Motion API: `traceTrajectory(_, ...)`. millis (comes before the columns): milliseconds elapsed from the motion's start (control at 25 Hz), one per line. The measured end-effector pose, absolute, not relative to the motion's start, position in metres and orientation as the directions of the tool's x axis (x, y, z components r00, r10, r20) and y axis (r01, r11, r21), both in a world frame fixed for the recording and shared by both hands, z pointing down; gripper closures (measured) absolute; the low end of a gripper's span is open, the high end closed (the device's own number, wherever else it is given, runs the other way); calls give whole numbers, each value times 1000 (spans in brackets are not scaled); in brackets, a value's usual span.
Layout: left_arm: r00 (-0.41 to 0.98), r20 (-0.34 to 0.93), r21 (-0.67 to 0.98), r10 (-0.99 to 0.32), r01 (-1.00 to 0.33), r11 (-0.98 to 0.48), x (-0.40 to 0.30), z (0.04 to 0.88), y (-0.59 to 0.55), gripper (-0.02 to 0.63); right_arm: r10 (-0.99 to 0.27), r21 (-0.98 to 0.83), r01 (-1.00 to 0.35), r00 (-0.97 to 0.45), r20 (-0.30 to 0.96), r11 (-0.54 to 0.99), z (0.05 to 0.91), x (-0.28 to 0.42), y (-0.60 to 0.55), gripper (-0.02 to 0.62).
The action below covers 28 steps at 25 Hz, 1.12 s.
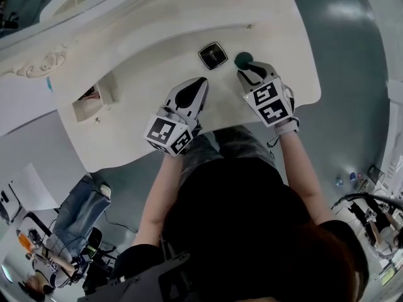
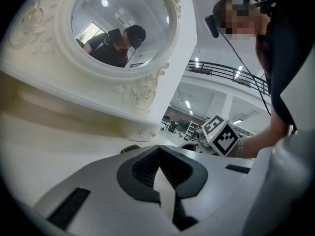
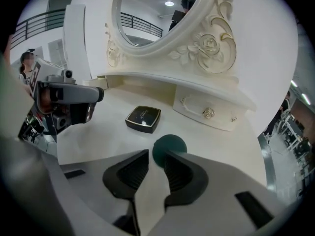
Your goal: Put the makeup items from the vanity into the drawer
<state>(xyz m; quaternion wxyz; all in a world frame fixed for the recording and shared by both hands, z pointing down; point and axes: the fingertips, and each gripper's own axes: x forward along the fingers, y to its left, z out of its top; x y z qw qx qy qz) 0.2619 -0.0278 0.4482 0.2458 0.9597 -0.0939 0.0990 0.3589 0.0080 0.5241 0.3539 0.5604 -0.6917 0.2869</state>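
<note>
Makeup items wait on the vanity tabletop (image 1: 157, 36): a round teal puff (image 3: 170, 146) lies just ahead of the right hand-held gripper (image 3: 155, 156), whose jaws stand narrowly apart and grip nothing. A black compact (image 3: 143, 118) sits beyond it, to the left. The left hand-held gripper (image 1: 199, 83), closed and empty, is farther from the puff.

White vanity (image 1: 157, 61) carries black compact (image 1: 213, 55) and teal ball (image 1: 243, 60).

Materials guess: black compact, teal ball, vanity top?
Black compact: probably hard glossy plastic; the lid glints. Teal ball: matte, no highlights, likely a foam sponge. Vanity top: cream, painted or lacquered, with a soft sheen; the core cannot be told.
</note>
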Motion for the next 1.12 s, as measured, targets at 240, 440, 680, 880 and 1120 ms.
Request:
traceTrajectory(240,959,238,454,-156,-252,-855,256,449,-34,592,-548,56,-970,-85,832,235,528,364,4,518)
traceTrajectory(440,957,237,455,-166,-260,-851,249,448,-36,592,-542,78,-965,-74,837,252,527,366,3,560)
traceTrajectory(680,957,230,454,-179,-268,-850,241,442,-39,592,-576,44,-973,-97,812,225,507,356,-4,561)
traceTrajectory(880,955,224,451,-194,-277,-848,225,437,-43,592,-611,35,-966,-135,780,258,481,327,-16,561)
traceTrajectory(1120,951,214,448,-223,-298,-843,198,429,-54,592,-621,35,-945,-185,762,324,460,285,-35,561)
